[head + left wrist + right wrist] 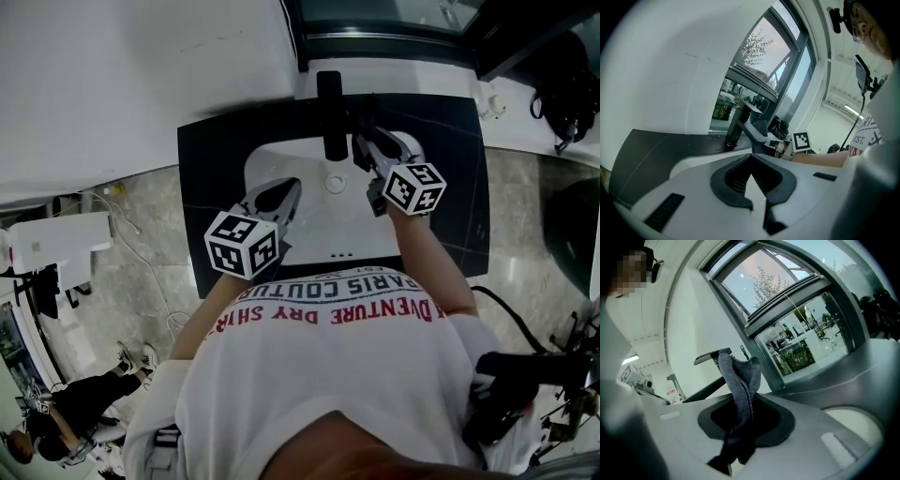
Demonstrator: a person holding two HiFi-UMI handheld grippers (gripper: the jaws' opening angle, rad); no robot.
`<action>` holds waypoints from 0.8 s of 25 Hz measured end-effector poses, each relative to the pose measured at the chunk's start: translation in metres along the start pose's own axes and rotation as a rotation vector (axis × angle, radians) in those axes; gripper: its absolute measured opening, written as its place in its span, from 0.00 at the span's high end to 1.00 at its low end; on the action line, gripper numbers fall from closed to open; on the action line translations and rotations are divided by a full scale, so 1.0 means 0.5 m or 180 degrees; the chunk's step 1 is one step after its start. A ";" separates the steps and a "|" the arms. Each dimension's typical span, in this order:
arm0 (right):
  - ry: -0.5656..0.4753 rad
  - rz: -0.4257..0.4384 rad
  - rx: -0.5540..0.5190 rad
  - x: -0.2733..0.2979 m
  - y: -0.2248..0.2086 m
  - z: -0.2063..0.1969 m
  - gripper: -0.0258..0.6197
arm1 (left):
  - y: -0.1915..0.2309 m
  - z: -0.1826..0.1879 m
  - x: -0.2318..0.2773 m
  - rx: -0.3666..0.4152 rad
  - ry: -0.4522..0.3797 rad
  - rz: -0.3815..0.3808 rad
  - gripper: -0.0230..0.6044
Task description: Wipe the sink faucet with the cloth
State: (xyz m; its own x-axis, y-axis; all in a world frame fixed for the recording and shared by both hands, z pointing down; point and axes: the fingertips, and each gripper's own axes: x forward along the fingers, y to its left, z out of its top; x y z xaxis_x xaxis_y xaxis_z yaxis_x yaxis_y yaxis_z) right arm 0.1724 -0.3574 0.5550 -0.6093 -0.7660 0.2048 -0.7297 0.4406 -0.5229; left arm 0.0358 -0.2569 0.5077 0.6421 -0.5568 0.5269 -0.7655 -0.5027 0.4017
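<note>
Right claw (737, 446) tight on cloth (739, 385)

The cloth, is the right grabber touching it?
Touching. The right gripper view shows the right gripper with its jaws pinched on the grey cloth, which sticks up from between them.

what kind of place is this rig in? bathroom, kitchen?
Probably a washbasin corner in an office or lab: white basin in a dark countertop, black faucet, large window behind, seated person nearby. The right gripper holds a cloth.
</note>
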 end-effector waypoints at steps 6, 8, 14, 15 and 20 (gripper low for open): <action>-0.0044 0.0381 0.0360 -0.013 0.029 -0.041 0.84 | -0.008 -0.007 -0.001 -0.0049 -0.0012 0.0018 0.96; -0.0116 0.0502 0.0519 -0.003 0.039 -0.040 0.84 | -0.006 -0.008 -0.003 -0.0055 -0.0015 0.0027 0.96; -0.0298 0.0737 0.1020 0.044 0.055 -0.040 0.84 | 0.015 -0.013 -0.009 -0.0054 0.0014 0.0082 0.96; -0.0322 0.0759 0.1089 0.049 0.056 -0.042 0.84 | 0.017 -0.015 -0.009 -0.0052 0.0020 0.0085 0.96; -0.0382 0.0828 0.1278 0.072 0.063 -0.043 0.84 | 0.032 -0.018 -0.012 -0.0064 0.0022 0.0097 0.96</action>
State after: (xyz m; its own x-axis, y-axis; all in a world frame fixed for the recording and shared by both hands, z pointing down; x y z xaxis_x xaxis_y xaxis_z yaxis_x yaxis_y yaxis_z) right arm 0.1209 -0.3609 0.5640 -0.6982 -0.7135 -0.0592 -0.3666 0.4274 -0.8264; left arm 0.0195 -0.2558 0.5177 0.6182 -0.5670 0.5444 -0.7855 -0.4721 0.4002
